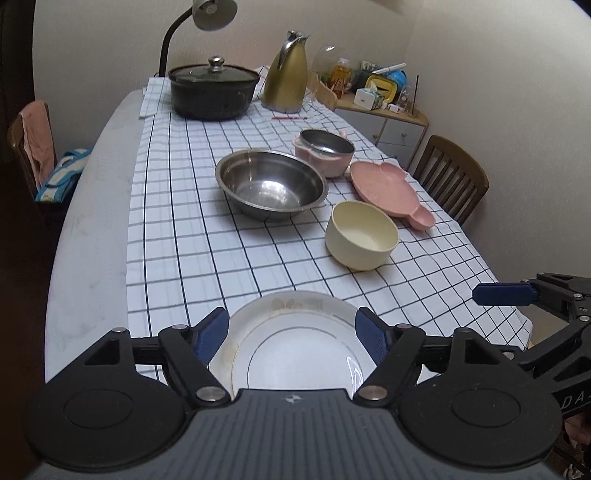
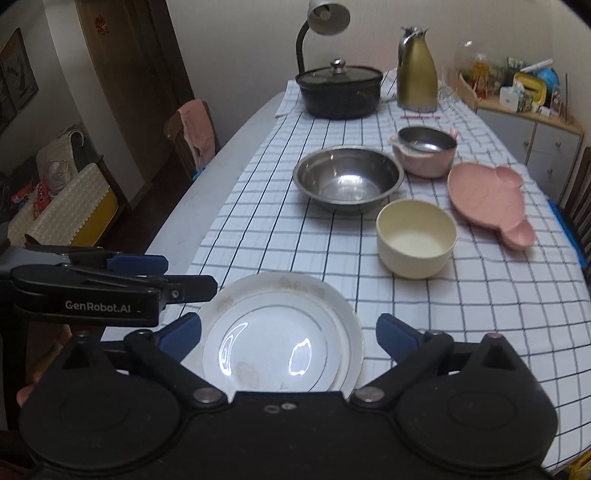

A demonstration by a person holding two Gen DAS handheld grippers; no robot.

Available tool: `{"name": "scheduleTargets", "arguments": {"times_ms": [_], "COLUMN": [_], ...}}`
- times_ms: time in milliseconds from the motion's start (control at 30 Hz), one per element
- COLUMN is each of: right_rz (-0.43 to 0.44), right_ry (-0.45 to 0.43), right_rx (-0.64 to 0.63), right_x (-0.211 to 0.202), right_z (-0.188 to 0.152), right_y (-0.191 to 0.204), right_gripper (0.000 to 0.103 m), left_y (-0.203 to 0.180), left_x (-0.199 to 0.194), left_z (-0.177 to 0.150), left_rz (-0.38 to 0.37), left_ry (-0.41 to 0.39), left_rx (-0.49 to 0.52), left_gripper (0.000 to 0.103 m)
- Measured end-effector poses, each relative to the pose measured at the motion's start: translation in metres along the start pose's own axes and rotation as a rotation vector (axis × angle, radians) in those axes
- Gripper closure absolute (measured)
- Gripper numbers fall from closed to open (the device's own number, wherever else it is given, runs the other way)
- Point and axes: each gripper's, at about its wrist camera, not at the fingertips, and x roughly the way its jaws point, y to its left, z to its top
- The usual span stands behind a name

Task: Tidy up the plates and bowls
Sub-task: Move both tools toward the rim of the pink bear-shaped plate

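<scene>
Stacked white plates (image 1: 295, 343) (image 2: 280, 339) lie at the near edge of the checked tablecloth. My left gripper (image 1: 291, 334) is open above them, a finger on each side. My right gripper (image 2: 290, 332) is open too, over the same plates from the right. Farther along stand a cream bowl (image 1: 362, 234) (image 2: 415, 236), a large steel bowl (image 1: 271, 182) (image 2: 347, 177), a pink bear-shaped plate (image 1: 389, 192) (image 2: 487, 201) and a pink bowl with a steel bowl inside (image 1: 325, 151) (image 2: 424, 151). The other gripper shows in each view (image 1: 535, 295) (image 2: 110, 284).
A black lidded pot (image 1: 212, 90) (image 2: 340, 90), a gold jug (image 1: 288, 74) (image 2: 417, 75) and a desk lamp (image 1: 210, 14) stand at the far end. Chairs (image 1: 450, 177) flank the table. A cluttered cabinet (image 1: 384, 107) is at the back right.
</scene>
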Motion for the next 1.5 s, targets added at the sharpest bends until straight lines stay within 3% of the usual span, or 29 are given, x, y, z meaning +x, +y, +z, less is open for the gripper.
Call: {"name": "scheduleTargets", "arguments": {"times_ms": [300, 567, 867, 1267, 1500], "right_rz": [-0.099, -0.188, -0.275, -0.264, -0.275], "right_ry": [-0.063, -0.081, -0.061, -0.026, 0.03], "right_rx": [0.06, 0.124, 0.095, 0.044, 0.068], "right_x": [-0.016, -0.013, 0.012, 0.065, 0.11], "right_z": [0.024, 0.044, 0.078, 0.12, 0.138], "right_y": [-0.043, -0.115, -0.194, -0.273, -0.317], "right_gripper": [0.0, 0.001, 0.003, 0.005, 0.012], "left_y": [-0.041, -0.096, -0.139, -0.165, -0.17], "left_x": [0.019, 0.071, 0.143, 0.245, 0.305], "left_z": [0.053, 0.11, 0.157, 0.195, 0.209], "left_rz": [-0.028, -0.057, -0.043, 0.042, 0.097], "left_ry": [-0.05, -0.021, 0.035, 0.128, 0.177], "left_rx": [0.106, 0.198, 0.2, 0.168, 0.133], "left_gripper": [0.027, 0.027, 0.027, 0.027, 0.027]}}
